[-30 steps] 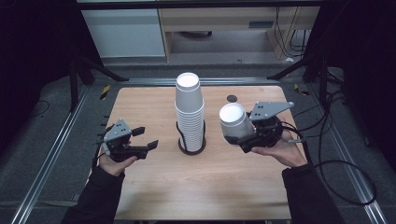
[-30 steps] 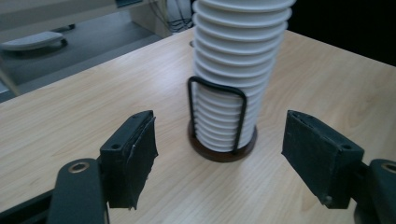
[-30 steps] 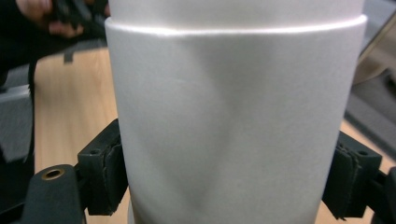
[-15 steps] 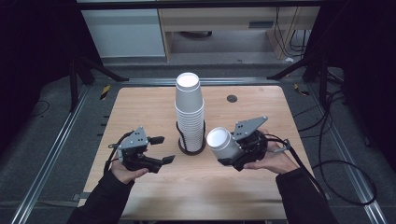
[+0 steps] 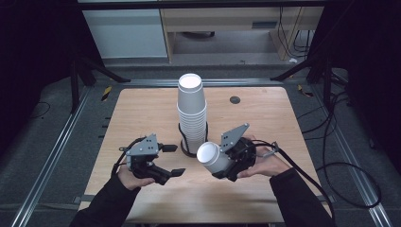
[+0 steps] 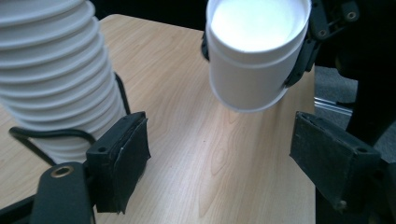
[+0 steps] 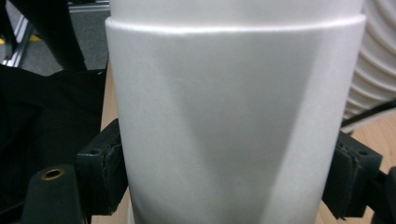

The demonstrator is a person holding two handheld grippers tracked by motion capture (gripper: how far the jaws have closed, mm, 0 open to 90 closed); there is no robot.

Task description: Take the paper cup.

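Over the table, the right gripper clamps a white cup.

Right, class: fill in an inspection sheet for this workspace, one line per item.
Surface: wooden table, bare around the work.
Job's things: white cup held tilted; cup stack upright in a black wire holder.
Clutter: small dark disc.
Grippers: right gripper shut on the cup; left gripper, fingers just opening, nothing between them.
Cables: black cable trailing from the right gripper.
Surroundings: metal rails, cabinets behind.
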